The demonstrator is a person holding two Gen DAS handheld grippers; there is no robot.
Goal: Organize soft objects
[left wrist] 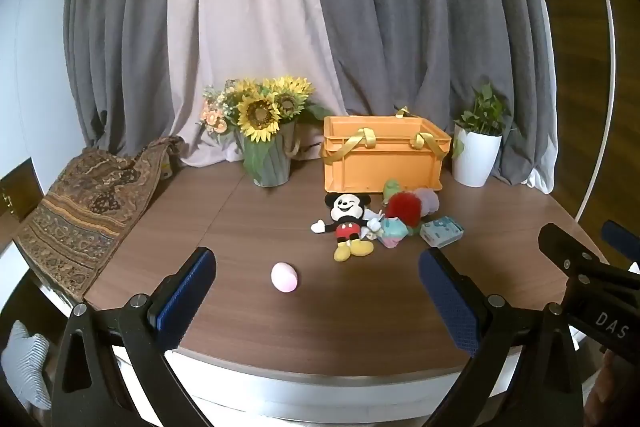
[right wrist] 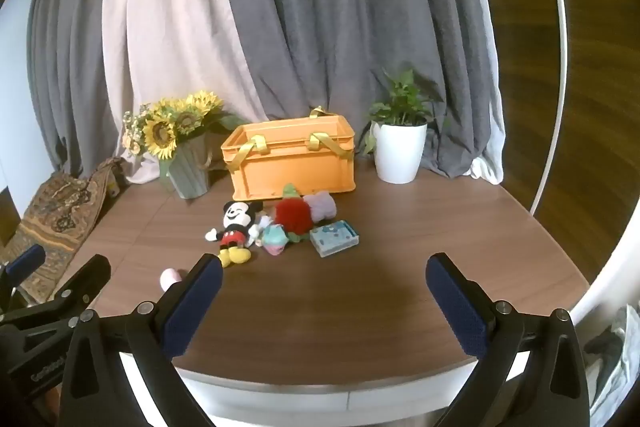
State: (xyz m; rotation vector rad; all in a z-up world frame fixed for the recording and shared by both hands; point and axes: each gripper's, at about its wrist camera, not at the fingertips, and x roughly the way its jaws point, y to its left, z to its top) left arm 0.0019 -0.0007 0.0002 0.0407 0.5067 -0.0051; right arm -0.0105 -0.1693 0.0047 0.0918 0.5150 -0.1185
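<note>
A Mickey Mouse plush (left wrist: 347, 225) (right wrist: 235, 228) lies on the brown table in front of an orange crate (left wrist: 382, 159) (right wrist: 292, 160) with yellow handles. Beside it lie a red fluffy toy (left wrist: 405, 207) (right wrist: 293, 214), a lilac fluffy toy (left wrist: 428, 201) (right wrist: 321, 204), a small teal-pink plush (left wrist: 393, 231) (right wrist: 274, 238), a green plush (left wrist: 391, 188) and a blue tissue pack (left wrist: 442, 233) (right wrist: 334, 237). A pink ball (left wrist: 284, 277) (right wrist: 170, 277) lies apart, near the front. My left gripper (left wrist: 318, 285) is open above the front edge, the ball between its fingers' lines. My right gripper (right wrist: 324, 291) is open and empty.
A vase of sunflowers (left wrist: 266, 131) (right wrist: 180, 143) stands left of the crate. A white potted plant (left wrist: 478, 147) (right wrist: 400, 143) stands to its right. A patterned cloth (left wrist: 84, 211) drapes over the table's left edge. Grey and pale curtains hang behind.
</note>
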